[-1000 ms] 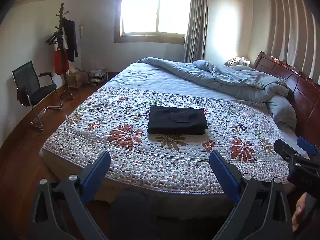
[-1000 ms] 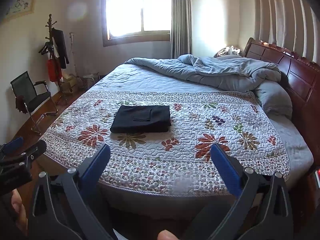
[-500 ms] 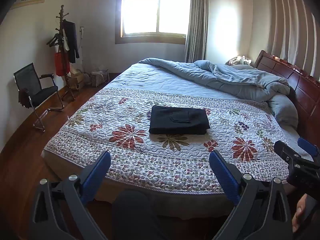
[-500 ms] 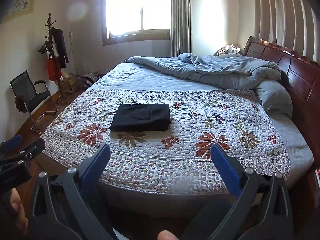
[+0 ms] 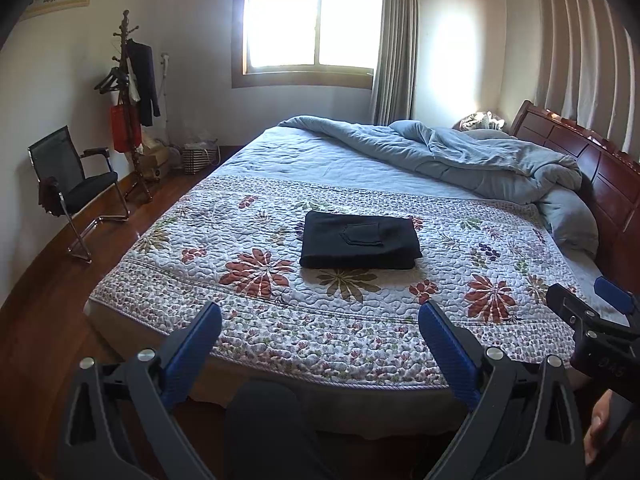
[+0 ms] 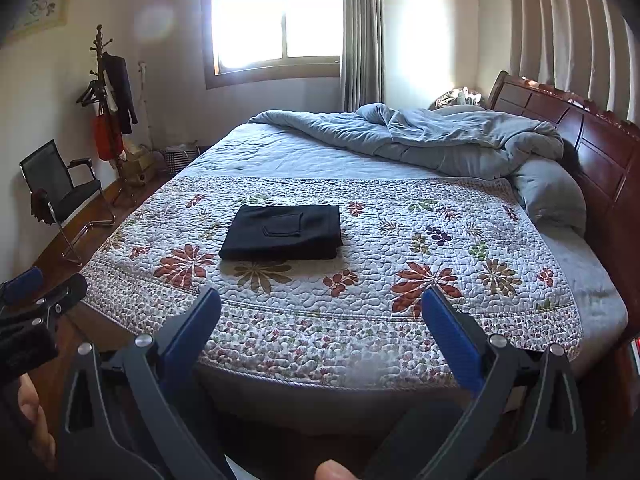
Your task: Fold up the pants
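The black pants (image 5: 360, 240) lie folded on the flowered quilt (image 5: 248, 312), in the middle of both frames. The left gripper (image 5: 320, 332) and the right gripper (image 6: 320, 320) both have their fingers wide apart and hold nothing. Only the left view shows the right gripper at its right edge, and only the right view shows the left one at its left edge.

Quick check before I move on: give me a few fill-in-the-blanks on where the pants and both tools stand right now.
1. The folded black pants lie on the floral quilted ____.
2. Both the left tool and right tool are ____, holding nothing.
3. The crumpled grey-blue duvet is piled near the wooden ____.

Missing words: bedspread; open; headboard
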### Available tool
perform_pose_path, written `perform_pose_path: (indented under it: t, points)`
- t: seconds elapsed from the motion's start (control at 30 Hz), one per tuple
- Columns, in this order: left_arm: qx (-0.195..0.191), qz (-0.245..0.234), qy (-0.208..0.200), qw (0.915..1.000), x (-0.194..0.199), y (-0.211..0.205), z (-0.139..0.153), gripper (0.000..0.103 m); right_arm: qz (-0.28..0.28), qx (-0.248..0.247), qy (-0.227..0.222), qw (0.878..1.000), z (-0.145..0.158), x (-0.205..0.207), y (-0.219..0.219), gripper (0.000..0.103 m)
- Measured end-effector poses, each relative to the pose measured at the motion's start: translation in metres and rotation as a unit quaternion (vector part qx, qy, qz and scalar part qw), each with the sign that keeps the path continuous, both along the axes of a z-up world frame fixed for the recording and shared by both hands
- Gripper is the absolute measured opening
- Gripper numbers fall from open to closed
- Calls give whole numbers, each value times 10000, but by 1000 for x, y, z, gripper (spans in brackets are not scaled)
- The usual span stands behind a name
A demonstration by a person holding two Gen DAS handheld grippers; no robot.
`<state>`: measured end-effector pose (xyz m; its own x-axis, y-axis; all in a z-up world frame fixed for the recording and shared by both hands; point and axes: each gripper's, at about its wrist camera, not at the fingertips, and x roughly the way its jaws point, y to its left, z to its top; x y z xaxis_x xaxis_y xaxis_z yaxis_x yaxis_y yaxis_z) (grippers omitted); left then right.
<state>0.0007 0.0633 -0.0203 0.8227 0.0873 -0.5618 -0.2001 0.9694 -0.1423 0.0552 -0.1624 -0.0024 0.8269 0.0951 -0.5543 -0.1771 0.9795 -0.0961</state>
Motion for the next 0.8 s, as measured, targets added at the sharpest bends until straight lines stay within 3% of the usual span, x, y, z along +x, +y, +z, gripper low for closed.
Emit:
perform_pose_path:
  t: [0.8]
  points:
    - [-44,15,4,10000,-1,2,0,99,-23,-27,-28,10000,1,0,-2,100]
